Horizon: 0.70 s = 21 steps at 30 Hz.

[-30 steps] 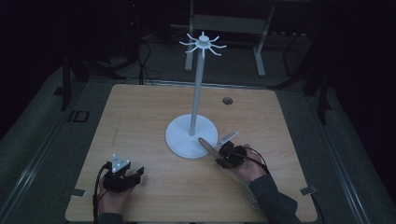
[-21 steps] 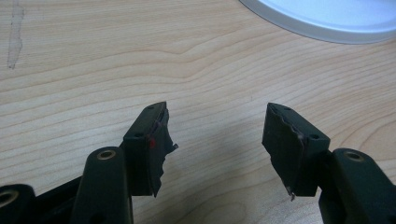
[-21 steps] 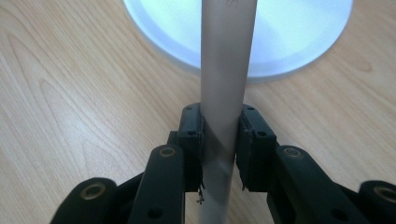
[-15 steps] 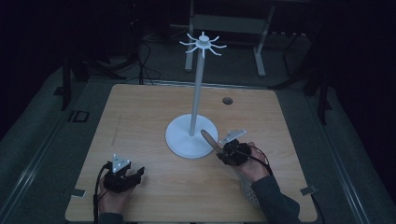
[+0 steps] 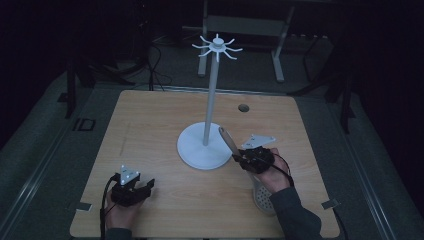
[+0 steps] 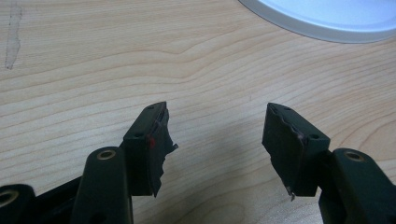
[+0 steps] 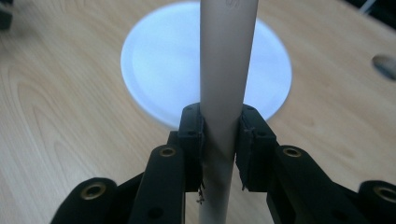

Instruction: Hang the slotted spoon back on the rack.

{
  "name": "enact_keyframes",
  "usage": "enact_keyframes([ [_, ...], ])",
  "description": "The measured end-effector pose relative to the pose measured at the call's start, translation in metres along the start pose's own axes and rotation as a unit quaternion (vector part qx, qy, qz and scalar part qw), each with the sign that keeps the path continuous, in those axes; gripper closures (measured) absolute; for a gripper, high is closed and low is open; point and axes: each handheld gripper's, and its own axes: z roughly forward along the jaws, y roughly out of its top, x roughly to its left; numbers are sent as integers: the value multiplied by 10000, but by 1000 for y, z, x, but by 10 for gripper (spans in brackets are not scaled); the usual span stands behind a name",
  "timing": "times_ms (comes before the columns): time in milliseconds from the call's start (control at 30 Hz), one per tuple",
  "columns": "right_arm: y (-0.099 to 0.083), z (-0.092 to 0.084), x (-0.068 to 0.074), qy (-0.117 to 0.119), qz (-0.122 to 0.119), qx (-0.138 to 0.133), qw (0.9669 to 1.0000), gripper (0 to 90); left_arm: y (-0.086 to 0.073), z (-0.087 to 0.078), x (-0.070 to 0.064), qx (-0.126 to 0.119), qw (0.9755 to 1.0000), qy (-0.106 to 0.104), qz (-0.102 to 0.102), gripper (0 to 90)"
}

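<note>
bench (image 5: 150, 125) carries the white hook stand (image 5: 210, 100) mid-top, so i keep my utensil handle (image 5: 229, 141) angled up just beside its base, prob for hanging. right hand-held gripper (image 5: 239, 159) clamps that pale, smooth, slim handle; left hand-held gripper (image 5: 145, 186) rests wide, holding nothing.

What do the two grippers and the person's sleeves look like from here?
Both grippers, left and right, are black, each topped by a pale grey three-cornered plate and trailing a dark cable. Up close, the black jaws have brass-coloured screws and ragged, worn pads. The sleeves are dark grey.
</note>
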Motion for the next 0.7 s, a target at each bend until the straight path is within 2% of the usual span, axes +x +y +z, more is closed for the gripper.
enact_keyframes([
  [33, 0, 0, 0, 0, 0, 0, 10000, 735, 0, 0, 0, 0, 10000, 0, 0, 413],
  [67, 3, -3, 0, -36, -5, -153, 9999, 735, 0, 0, 0, -13, 10000, -3, -2, 413],
  [233, 10, -12, 1, -125, -34, -556, 9984, 736, 0, -1, 0, -26, 10000, -1, -11, 413],
  [400, 17, -19, 0, -81, -55, -923, 9957, 736, 0, -1, 0, -39, 10000, 15, -30, 413],
  [433, 17, -19, 0, -81, -55, -923, 9957, 736, 0, -1, 0, -39, 10000, 15, -30, 413],
  [500, 19, -23, 0, -138, -46, -1124, 9936, 737, 0, -1, 0, -37, 10000, 10, -21, 413],
  [667, 21, -28, 1, -223, -77, -1338, 9907, 737, 0, -1, 0, -38, 10000, 1, -13, 413],
  [700, 22, -31, 1, -268, -38, -1461, 9889, 737, 0, -1, 0, -39, 10000, 4, -10, 413],
])
